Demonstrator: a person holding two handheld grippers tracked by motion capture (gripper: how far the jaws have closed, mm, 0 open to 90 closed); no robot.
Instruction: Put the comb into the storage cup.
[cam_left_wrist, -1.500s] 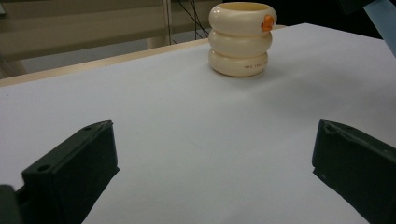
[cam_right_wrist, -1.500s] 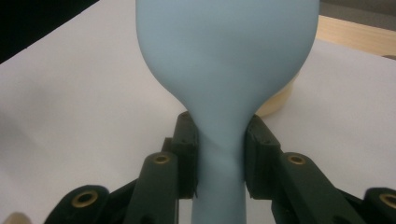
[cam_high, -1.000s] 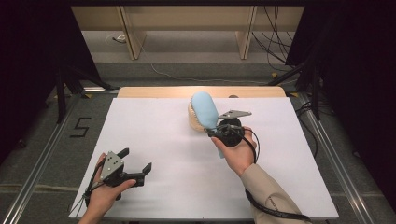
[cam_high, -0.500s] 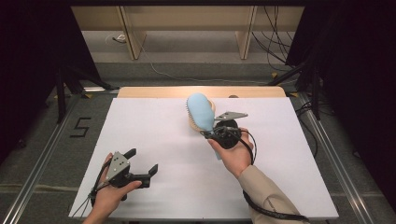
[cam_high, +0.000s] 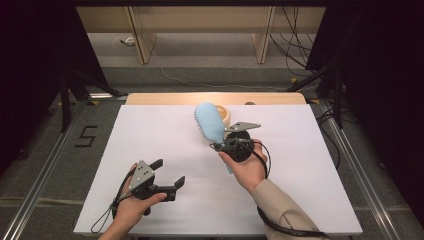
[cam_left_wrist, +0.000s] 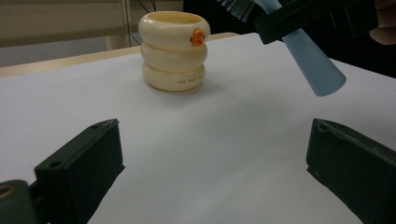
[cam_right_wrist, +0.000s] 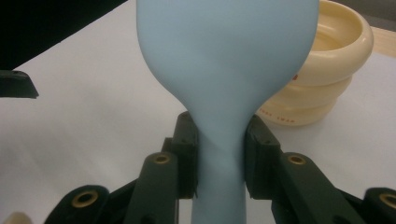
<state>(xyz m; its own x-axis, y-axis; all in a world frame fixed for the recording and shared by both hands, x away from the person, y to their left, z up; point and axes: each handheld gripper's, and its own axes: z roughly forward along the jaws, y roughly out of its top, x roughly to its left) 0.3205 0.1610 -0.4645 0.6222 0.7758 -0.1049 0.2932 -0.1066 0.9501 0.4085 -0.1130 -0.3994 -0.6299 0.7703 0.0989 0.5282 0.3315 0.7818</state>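
Note:
A light blue hairbrush (cam_high: 210, 122) is held up above the table, head away from me and bristles facing left. My right gripper (cam_high: 220, 145) is shut on its narrow neck (cam_right_wrist: 219, 154), and the handle end (cam_left_wrist: 309, 65) sticks out below the jaws. Just behind the brush stands a cream ringed cup (cam_high: 229, 116) with an orange spot (cam_left_wrist: 198, 36); it is upright with its mouth showing (cam_right_wrist: 334, 44). My left gripper (cam_high: 169, 173) hovers low over the front left of the white tabletop (cam_high: 150, 135). It stands open with nothing between its fingers (cam_left_wrist: 84, 163) and points toward the cup.
The white sheet ends in a wooden strip (cam_high: 165, 98) at the back. Black cables (cam_high: 295, 50) and stand legs (cam_high: 70, 85) lie on the floor beyond the table. A floor mark "5" (cam_high: 86, 136) sits to the left.
My left gripper has moved to the right along the front of the table. The brush head has swung slightly left while the right hand stayed almost in place.

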